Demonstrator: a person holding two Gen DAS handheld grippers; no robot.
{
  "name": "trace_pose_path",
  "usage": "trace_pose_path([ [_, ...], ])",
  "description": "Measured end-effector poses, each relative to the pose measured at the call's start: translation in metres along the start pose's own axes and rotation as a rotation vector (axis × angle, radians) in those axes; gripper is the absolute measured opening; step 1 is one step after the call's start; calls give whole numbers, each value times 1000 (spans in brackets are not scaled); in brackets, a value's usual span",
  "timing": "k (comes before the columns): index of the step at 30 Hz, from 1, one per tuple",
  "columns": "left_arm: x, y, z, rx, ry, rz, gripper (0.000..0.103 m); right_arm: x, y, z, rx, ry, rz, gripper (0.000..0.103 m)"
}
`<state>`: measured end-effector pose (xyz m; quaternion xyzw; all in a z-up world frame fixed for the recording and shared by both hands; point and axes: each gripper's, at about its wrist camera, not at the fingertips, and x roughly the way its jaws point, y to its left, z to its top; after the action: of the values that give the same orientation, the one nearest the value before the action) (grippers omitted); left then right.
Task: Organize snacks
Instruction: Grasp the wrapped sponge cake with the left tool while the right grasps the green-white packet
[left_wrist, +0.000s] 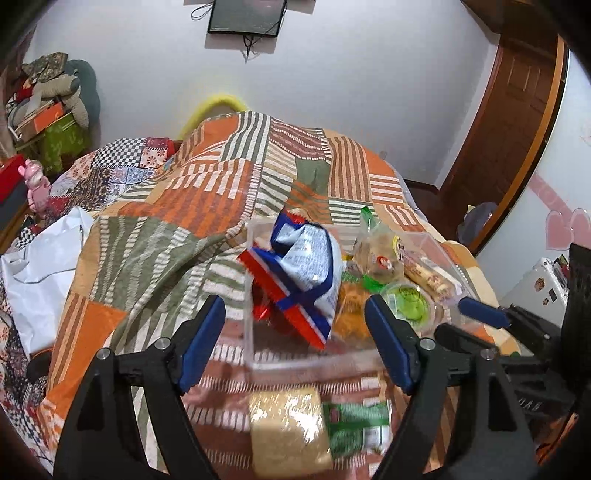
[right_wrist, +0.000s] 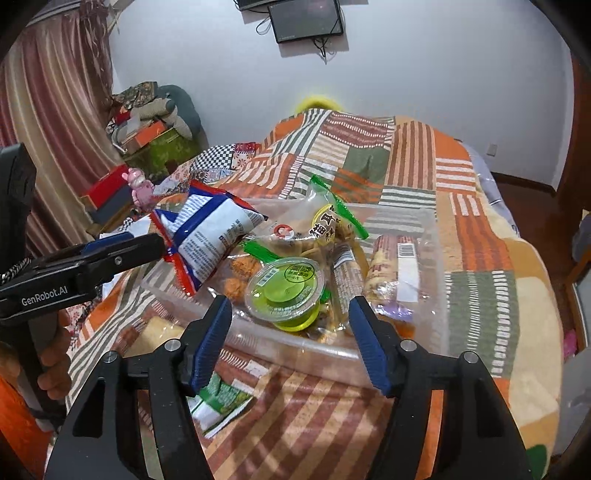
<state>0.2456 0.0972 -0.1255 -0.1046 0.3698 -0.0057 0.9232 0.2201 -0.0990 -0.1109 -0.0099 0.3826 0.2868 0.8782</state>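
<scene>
A clear plastic bin (left_wrist: 255, 343) (right_wrist: 436, 258) sits on the patchwork bed and holds several snacks. A blue, white and red bag (left_wrist: 306, 269) (right_wrist: 210, 236) leans over its left wall. Inside lie a green jelly cup (left_wrist: 408, 299) (right_wrist: 284, 288), a green-edged clear bag (right_wrist: 325, 229) and a biscuit roll (right_wrist: 391, 266). A beige rice cake pack (left_wrist: 288, 428) and a green wrapper (left_wrist: 358, 424) (right_wrist: 221, 398) lie on the bed before the bin. My left gripper (left_wrist: 295, 339) is open and empty above them. My right gripper (right_wrist: 288, 339) is open and empty at the bin's near wall.
The bed is covered by an orange, green and white patchwork blanket (left_wrist: 207, 192). A white plastic bag (left_wrist: 40, 266) lies at the left. A pink toy (left_wrist: 37, 184) and boxes stand by the left wall. A wooden door (left_wrist: 517, 110) is at the right.
</scene>
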Motion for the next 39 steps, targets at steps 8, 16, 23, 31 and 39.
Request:
trace_pose_path([
  [8,-14,3,-26,19,39,24,83,-18,7,-10,-25,-14,1,64],
  [16,12,8,-61,10,164,34,83,-17,15,-27,-42,22,12,65],
  [23,31,5,-81,20,213,20,82,2,24,-42,-62,98,32,65],
  [31,36,18,-93,8,223,8,57,24,40,-48,-95,159,69,65],
  [39,30,41,-102,-5,209,36,56,53,56,-53,-129,221,85,72],
])
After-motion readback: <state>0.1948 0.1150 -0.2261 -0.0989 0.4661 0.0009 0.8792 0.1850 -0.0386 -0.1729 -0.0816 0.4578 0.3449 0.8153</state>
